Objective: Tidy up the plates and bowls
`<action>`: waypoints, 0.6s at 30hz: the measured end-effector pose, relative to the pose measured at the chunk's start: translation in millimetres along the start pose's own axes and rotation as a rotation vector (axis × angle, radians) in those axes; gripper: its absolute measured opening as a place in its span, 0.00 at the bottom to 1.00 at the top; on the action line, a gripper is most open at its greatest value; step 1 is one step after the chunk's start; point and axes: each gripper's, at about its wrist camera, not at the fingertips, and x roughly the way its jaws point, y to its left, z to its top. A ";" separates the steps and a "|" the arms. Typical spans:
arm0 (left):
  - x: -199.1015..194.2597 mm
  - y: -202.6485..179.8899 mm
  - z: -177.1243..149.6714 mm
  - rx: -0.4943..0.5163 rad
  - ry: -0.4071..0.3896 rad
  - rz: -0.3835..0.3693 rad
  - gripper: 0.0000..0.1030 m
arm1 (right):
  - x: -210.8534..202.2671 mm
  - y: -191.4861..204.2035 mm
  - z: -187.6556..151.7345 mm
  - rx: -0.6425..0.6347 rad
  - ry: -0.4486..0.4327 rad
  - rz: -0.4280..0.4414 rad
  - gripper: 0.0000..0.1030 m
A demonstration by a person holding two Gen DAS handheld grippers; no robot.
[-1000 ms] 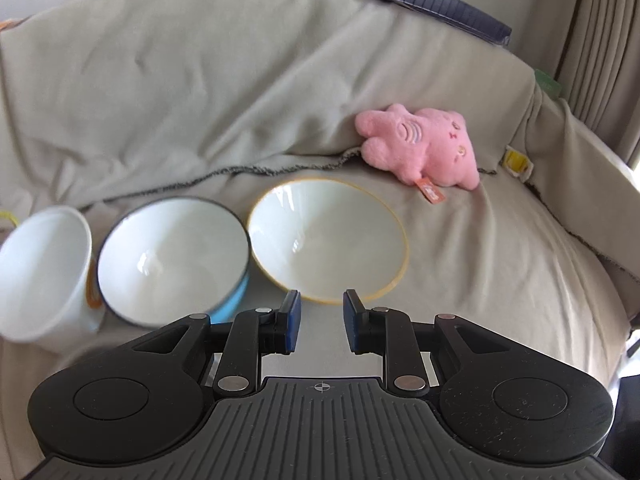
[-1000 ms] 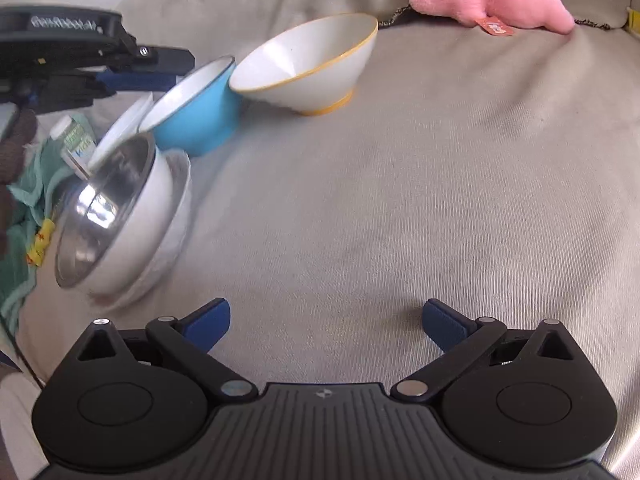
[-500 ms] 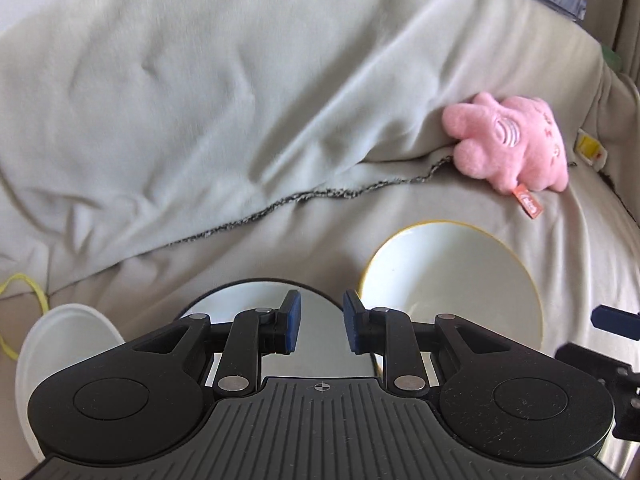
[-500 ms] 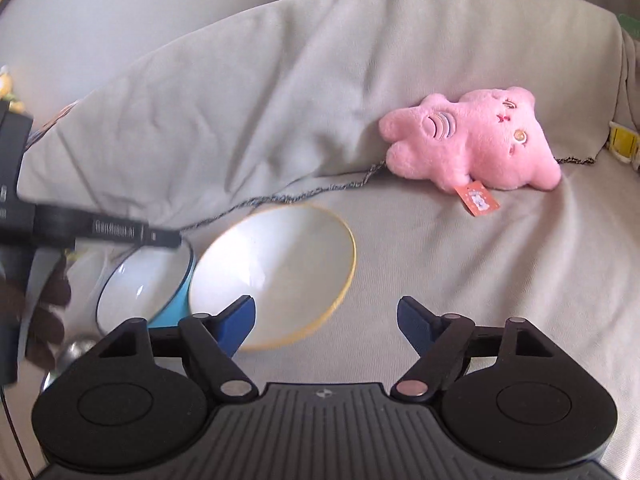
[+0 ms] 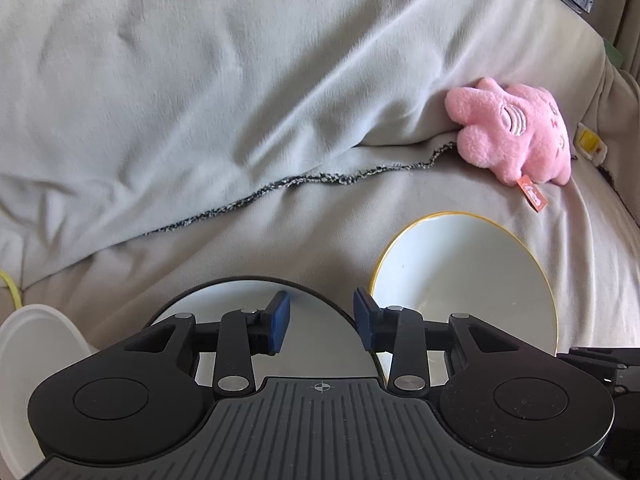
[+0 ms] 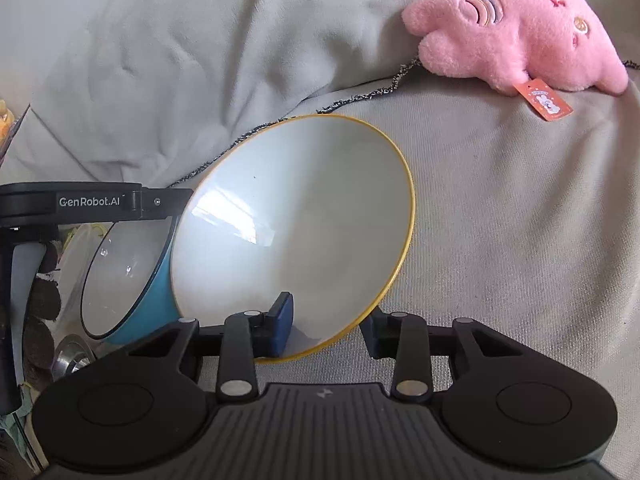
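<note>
Four vessels in reach, all on a sofa under a grey throw [image 6: 520, 240], no counter anywhere.

Largest first: yellow-rimmed bowl [image 6: 296, 216], tipped on its side with its mouth toward the right tool [image 6: 326, 326]. Near rim caught between that tool's blue pads, one pad inside the bowl, the other outside and half hidden behind the rim. Pads set wider than the wall, so apparently not yet clamped; straddling, not gripping.

Next in size: blue bowl [image 6: 156, 300], just left of the yellow-rimmed bowl and touching it, directly beneath the left tool [image 5: 320, 320]. Left tool partly open, gripping nothing, pads poised above the white inside of that bowl.

Smaller: white cup [image 5: 32, 344], off to the left tool's left. Smallest in view: a steel bowl [image 6: 72, 356], low at the right tool's far left, mostly hidden.

Step in hand, by the look of it: taking hold of the yellow-rimmed bowl for stacking. Next move likely calls for closing the right pads firmly on the rim, then lifting without nudging the blue bowl alongside. Thin glazed wall, so some risk of slipping or pivoting in the pinch.
</note>
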 end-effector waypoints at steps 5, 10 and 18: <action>-29.6 -5.6 4.2 0.000 -0.088 -0.063 0.30 | -1.2 -8.2 6.0 0.015 0.016 0.026 0.30; -34.6 -22.6 21.3 0.144 -0.091 0.002 0.32 | -1.9 -4.5 10.4 -0.023 0.016 -0.001 0.30; 21.2 -23.9 27.0 0.112 0.046 -0.067 0.33 | -2.5 -11.2 12.5 0.048 0.022 0.020 0.30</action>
